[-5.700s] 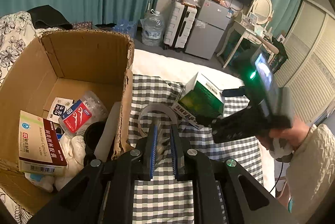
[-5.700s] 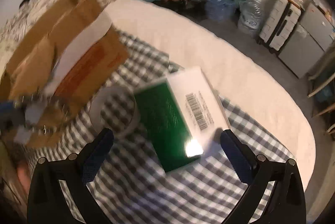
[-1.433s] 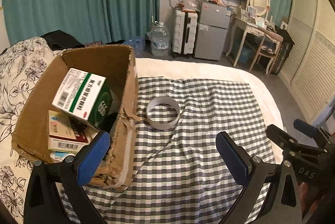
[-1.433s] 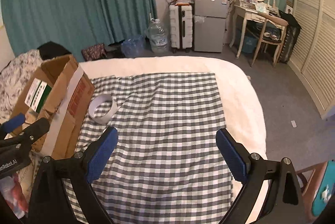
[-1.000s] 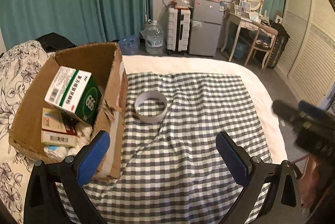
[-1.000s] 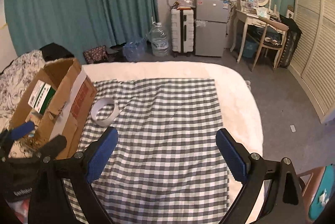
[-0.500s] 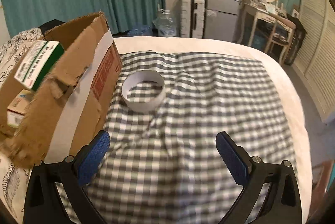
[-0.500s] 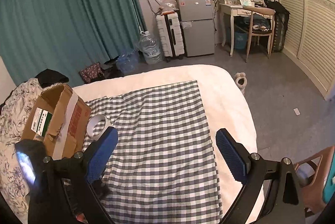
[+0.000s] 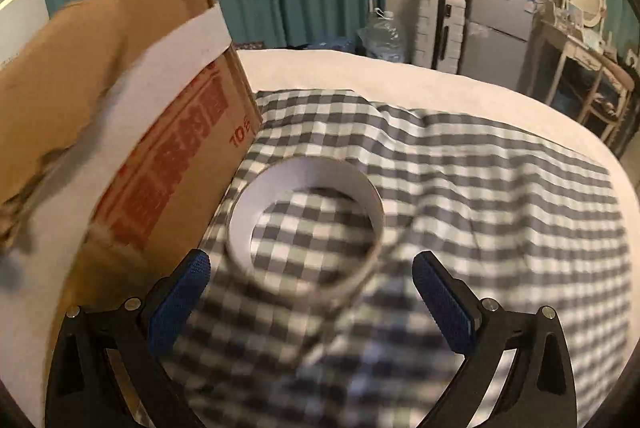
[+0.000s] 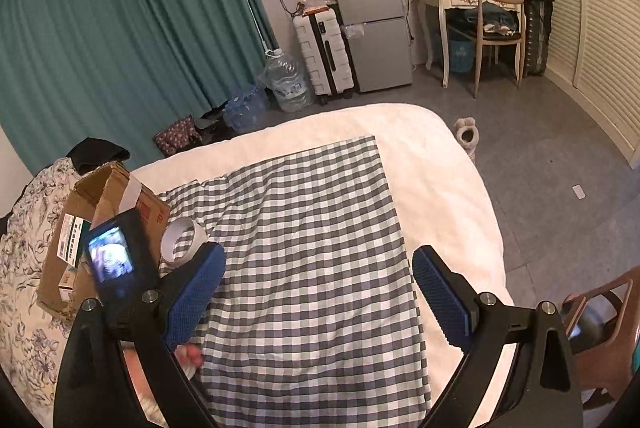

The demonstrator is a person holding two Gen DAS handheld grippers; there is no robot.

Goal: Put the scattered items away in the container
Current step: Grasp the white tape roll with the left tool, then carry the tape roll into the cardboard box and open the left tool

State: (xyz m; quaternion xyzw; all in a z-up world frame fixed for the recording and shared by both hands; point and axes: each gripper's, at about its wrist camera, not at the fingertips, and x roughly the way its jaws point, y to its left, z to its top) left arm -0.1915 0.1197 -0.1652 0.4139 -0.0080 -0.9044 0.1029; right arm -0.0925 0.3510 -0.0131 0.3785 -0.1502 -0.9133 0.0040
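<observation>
A white tape roll lies flat on the checked cloth, right beside the cardboard box. My left gripper is open and empty, low over the cloth, its blue pads either side of the roll's near edge. In the right wrist view the roll and the box, holding a green and white carton, sit at the left. My right gripper is open and empty, high above the bed.
The bed's white cover ends at a grey floor on the right. A floral pillow lies left of the box. A fridge, suitcase and desk with chair stand against the far wall.
My left gripper has dropped down and moved forward to the tape roll, which now lies between its open pads. My right gripper has risen and pulled back from the bed.
</observation>
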